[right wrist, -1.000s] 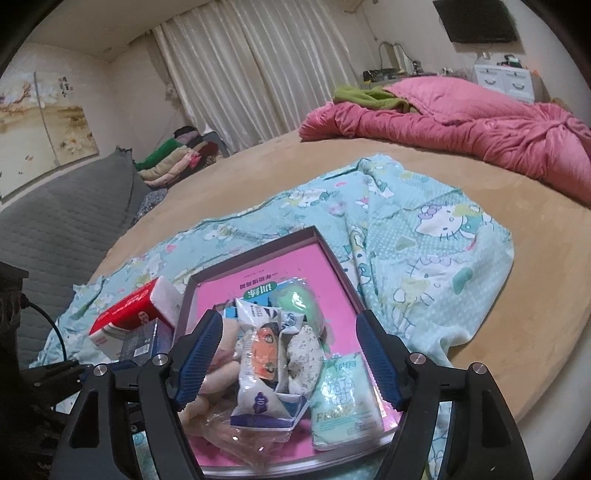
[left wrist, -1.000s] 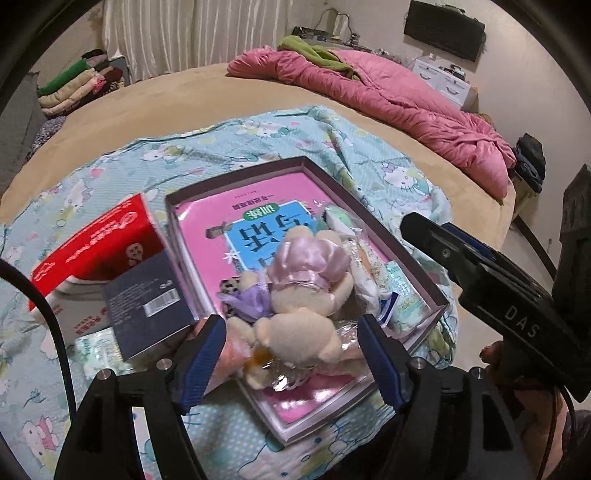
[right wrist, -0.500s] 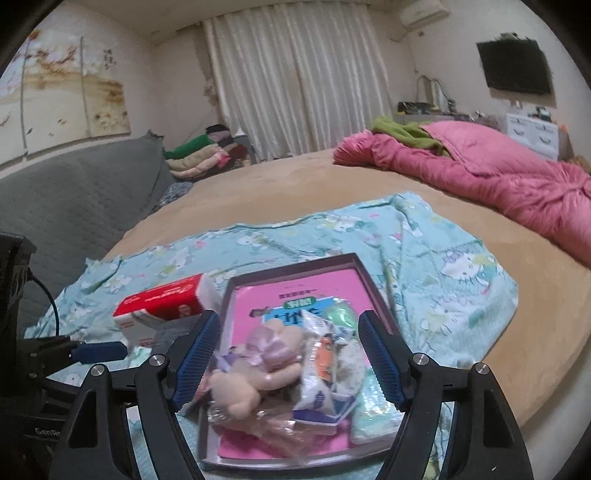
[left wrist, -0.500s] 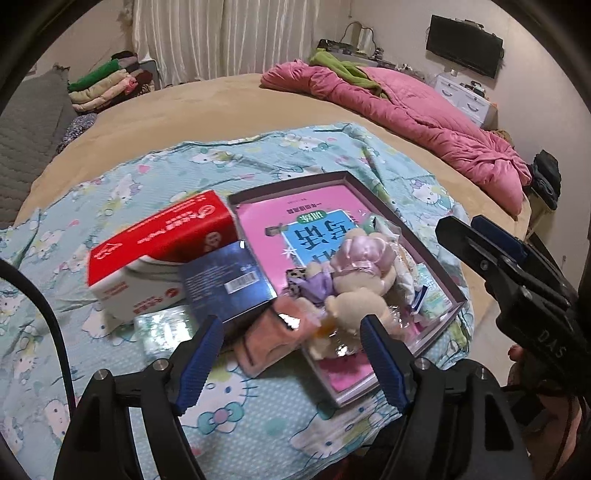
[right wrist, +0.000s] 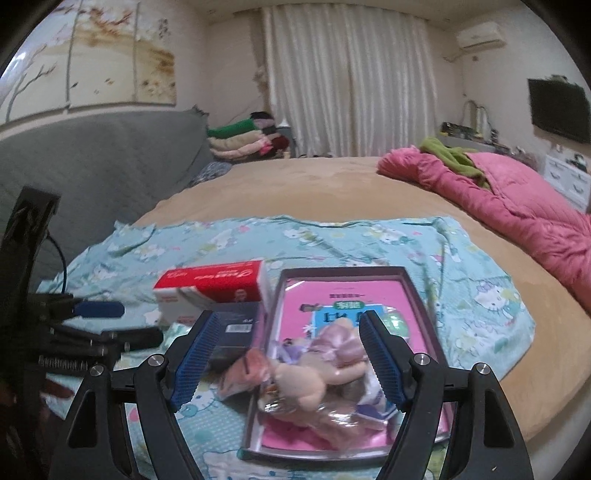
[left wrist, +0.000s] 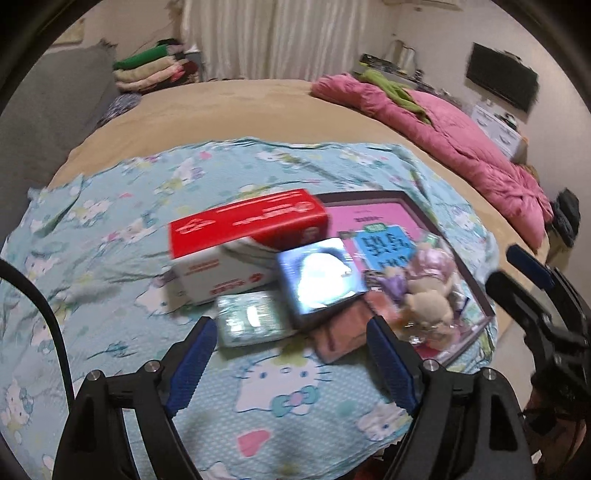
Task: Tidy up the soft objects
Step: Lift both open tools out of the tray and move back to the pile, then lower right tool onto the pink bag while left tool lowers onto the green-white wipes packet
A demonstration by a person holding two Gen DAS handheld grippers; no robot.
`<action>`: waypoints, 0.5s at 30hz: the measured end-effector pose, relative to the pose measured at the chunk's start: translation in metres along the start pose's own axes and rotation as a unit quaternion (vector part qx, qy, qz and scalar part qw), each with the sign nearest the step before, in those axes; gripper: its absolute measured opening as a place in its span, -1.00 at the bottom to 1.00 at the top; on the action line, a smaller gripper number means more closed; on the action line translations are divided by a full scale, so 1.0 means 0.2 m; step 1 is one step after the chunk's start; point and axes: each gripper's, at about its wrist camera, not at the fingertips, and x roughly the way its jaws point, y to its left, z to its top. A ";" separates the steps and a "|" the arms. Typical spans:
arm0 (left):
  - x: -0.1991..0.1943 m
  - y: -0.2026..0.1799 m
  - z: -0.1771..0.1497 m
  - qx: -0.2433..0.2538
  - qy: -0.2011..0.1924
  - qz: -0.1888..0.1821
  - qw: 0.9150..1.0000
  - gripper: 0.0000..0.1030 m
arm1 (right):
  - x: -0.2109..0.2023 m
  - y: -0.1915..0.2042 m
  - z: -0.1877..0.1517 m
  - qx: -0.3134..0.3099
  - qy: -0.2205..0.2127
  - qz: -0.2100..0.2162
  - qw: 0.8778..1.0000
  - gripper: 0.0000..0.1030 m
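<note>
Both grippers are hanging wide open and empty: I am lining the left gripper (left wrist: 291,363) up on the crumpled pink cloth (left wrist: 341,332), lying on the cartoon-print blue sheet (left wrist: 110,258) against the shallow tray's (right wrist: 421,295) left edge. I am planning a low, centred pinch, since the glossy dark box (left wrist: 317,280) overlaps it. The right gripper (right wrist: 286,356) is hovering over the beige plush doll (right wrist: 314,373) in the tray.

A home bedroom: big round bed (right wrist: 332,192) w/ tan cover, pink quilt (right wrist: 517,199) heaped at one side, white curtains (right wrist: 347,81) behind, wall TV (right wrist: 557,110), AC unit (right wrist: 480,35), folded blankets (right wrist: 243,140) stacked by grey padded headboard (right wrist: 92,162).
</note>
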 end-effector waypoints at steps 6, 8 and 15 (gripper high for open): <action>0.03 0.17 -0.05 -0.035 0.007 -0.001 0.999 0.60 | 0.05 0.15 -0.04 -0.044 0.024 0.010 0.999 0.54; 0.04 0.21 -0.07 -0.042 0.009 0.001 0.999 0.60 | 0.08 0.20 -0.05 -0.057 0.033 0.014 0.998 0.54; 0.13 0.30 -0.14 -0.057 0.023 -0.013 0.998 0.60 | 0.21 0.31 -0.10 -0.096 0.066 0.026 0.993 0.54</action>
